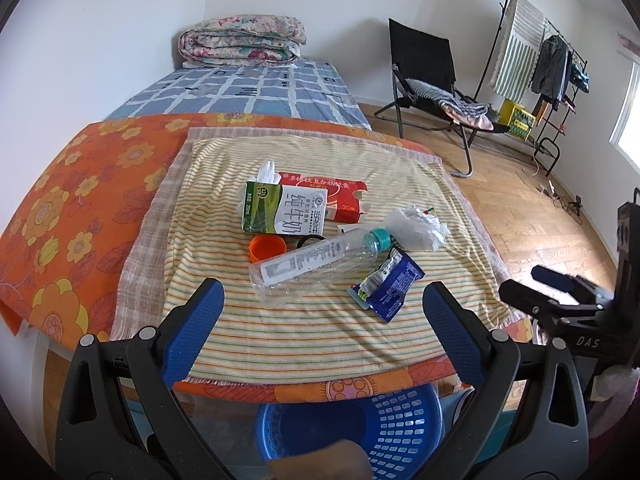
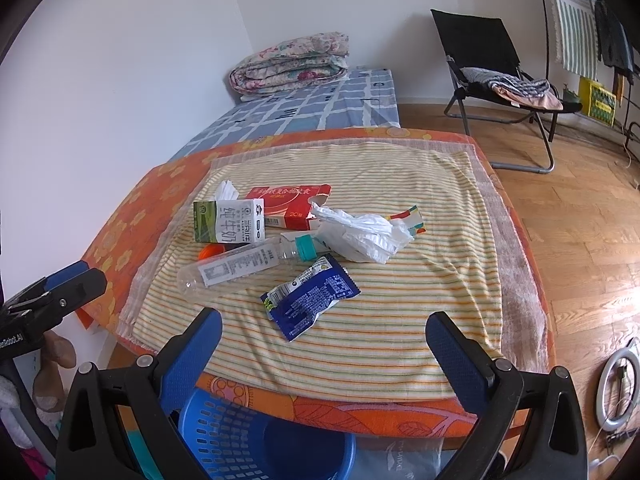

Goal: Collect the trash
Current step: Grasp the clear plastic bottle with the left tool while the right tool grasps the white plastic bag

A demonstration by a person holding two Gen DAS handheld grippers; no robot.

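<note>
Trash lies on a striped cloth [image 1: 320,332] on the table: a clear plastic bottle [image 1: 316,262] [image 2: 240,266], a blue snack wrapper [image 1: 390,286] [image 2: 310,300], a green-and-white milk carton [image 1: 280,210] [image 2: 228,222], a red box [image 1: 340,196] [image 2: 292,206], crumpled white paper [image 1: 418,226] [image 2: 360,236] and an orange cap [image 1: 266,248] [image 2: 212,251]. My left gripper [image 1: 324,308] is open and empty above the table's near edge. My right gripper [image 2: 324,340] is open and empty just short of the wrapper. A blue basket [image 1: 352,428] [image 2: 256,440] stands below the near edge.
An orange flowered cloth [image 1: 80,208] covers the table. A bed [image 1: 248,92] with a folded quilt [image 1: 240,40] lies behind it. A black folding chair [image 1: 436,80] and a clothes rack [image 1: 540,64] stand on the wood floor to the right. A ring light [image 2: 618,388] lies on the floor.
</note>
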